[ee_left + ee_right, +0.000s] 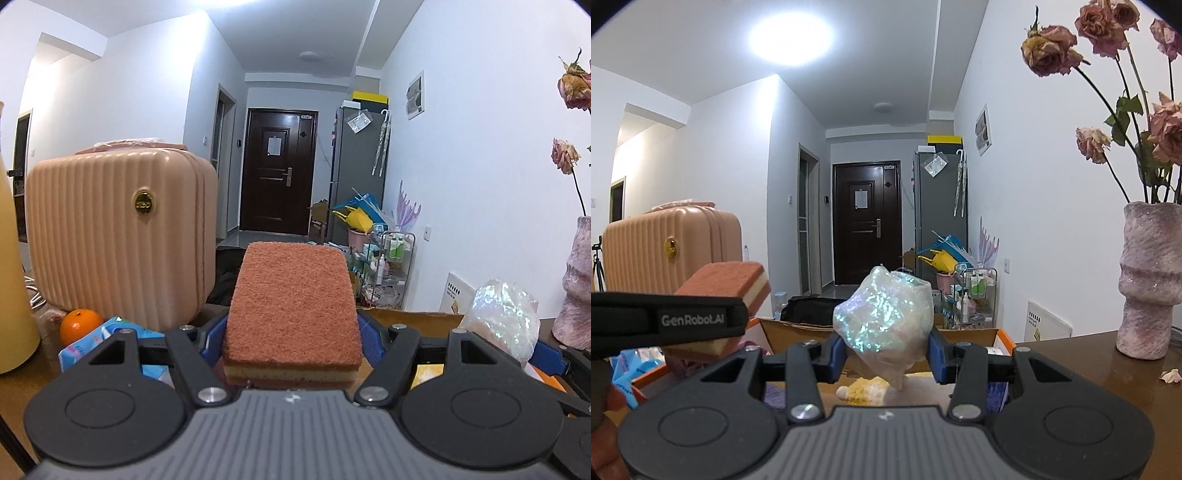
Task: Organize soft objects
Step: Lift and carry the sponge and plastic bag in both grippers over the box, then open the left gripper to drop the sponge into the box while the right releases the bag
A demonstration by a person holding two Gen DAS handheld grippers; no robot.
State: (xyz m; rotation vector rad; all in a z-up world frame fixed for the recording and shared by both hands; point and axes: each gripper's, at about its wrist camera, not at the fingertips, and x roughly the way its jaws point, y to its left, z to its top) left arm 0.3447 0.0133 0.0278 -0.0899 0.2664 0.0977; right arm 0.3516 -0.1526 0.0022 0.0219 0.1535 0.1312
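My left gripper (293,332) is shut on a scouring sponge (293,306) with a red-brown top and a yellow middle layer, held level above the table. It also shows in the right wrist view (727,286), left of my right gripper. My right gripper (886,350) is shut on a shiny iridescent plastic bag (884,317) with something pale inside. It holds the bag above an open cardboard box (967,334) with an orange edge. The bag also shows in the left wrist view (502,321). A yellow fluffy item (864,391) lies in the box below the bag.
A pink ribbed suitcase (118,229) stands at left with an orange (79,325) and a blue tissue pack (107,343) before it. A pink vase (1148,280) with dried roses stands on the brown table (1108,387) at right. A yellow bottle (11,266) is far left.
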